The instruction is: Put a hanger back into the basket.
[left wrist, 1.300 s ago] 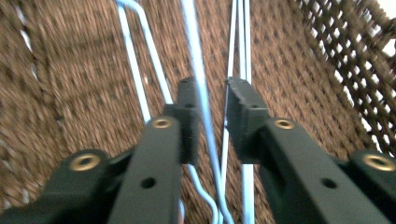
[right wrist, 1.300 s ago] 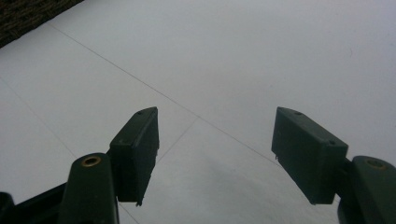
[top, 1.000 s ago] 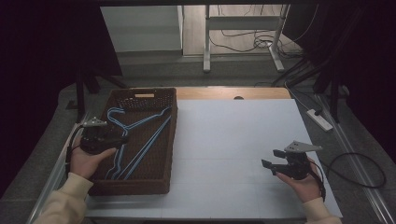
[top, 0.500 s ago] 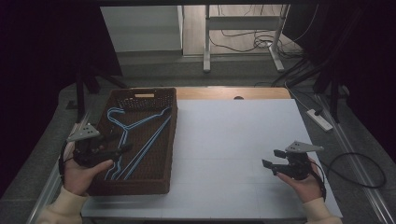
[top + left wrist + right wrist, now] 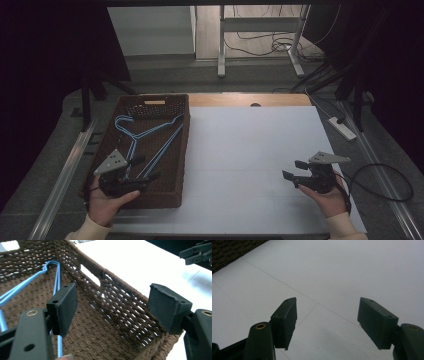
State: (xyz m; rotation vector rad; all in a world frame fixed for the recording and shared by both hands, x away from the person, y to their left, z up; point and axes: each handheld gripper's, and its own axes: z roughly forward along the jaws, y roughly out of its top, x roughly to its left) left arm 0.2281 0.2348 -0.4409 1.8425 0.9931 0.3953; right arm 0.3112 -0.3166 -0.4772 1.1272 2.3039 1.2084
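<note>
The left tongs [image 5: 145, 181], just opened wide and empty, are held over the basket [image 5: 172, 197]. The blue hanger [image 5: 150, 137] at 12 o'clock should be gripped squarely. The right tongs [image 5: 290, 178] are kept wide above the worktop [image 5: 240, 150].

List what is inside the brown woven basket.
The basket holds blue wire hangers lying on its woven floor. The open left gripper hangs over its near end and hides the hangers' lower ends, so their exact number is unclear.

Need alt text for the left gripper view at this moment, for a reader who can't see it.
The left hand-held gripper hangs open inside a brown woven basket, nothing between its two black pads. Blue wire hangers lie on the basket floor beside the left pad; beyond the rim is the white table.
</note>
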